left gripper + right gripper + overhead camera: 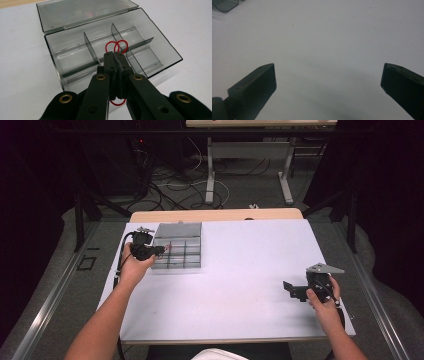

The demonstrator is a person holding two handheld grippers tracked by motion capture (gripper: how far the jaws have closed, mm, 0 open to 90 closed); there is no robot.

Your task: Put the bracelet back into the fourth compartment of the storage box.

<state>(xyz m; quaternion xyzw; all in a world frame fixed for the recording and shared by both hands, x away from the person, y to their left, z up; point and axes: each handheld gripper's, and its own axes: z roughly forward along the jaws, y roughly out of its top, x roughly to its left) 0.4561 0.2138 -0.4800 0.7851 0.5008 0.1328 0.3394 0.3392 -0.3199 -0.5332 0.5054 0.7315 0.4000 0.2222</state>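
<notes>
Nearby, box (75, 47) dividers (90, 46) flank pinched red bands (116, 46).

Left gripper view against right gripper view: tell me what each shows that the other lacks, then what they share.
Only the left gripper view: the left gripper, jaws shut on thin red rubber bands above the divided compartments of the open smoky-grey plastic box. Only the right gripper view: the right gripper, jaws wide apart with nothing between them. Both: the white tabletop and some of that box, just a corner in the right one.
</notes>
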